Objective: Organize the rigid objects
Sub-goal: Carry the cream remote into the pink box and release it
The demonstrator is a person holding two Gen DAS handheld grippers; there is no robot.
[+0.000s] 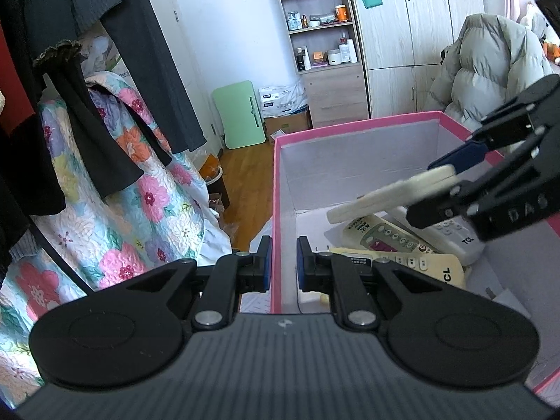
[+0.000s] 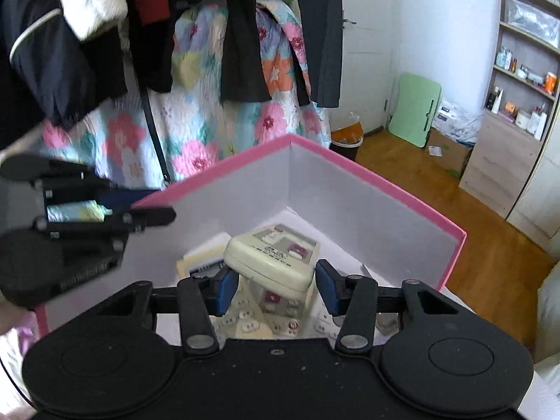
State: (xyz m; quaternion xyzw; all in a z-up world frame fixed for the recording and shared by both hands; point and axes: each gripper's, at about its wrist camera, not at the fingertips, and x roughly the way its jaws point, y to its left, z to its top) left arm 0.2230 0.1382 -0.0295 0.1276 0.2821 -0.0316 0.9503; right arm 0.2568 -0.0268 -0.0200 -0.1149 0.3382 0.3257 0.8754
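Right gripper (image 2: 276,287), nearest lens: blue pads partly closed on the sides of cream remote (image 2: 271,255), pinching it. Remote was held aloft, tilted, over interior of pink box (image 2: 378,189). Other remotes (image 1: 385,238) lay piled on box floor beneath. Left gripper (image 1: 283,262): jaws nearly together, box's left wall between pads, clamped at rim. Floral quilt (image 1: 147,192) hung beside box.
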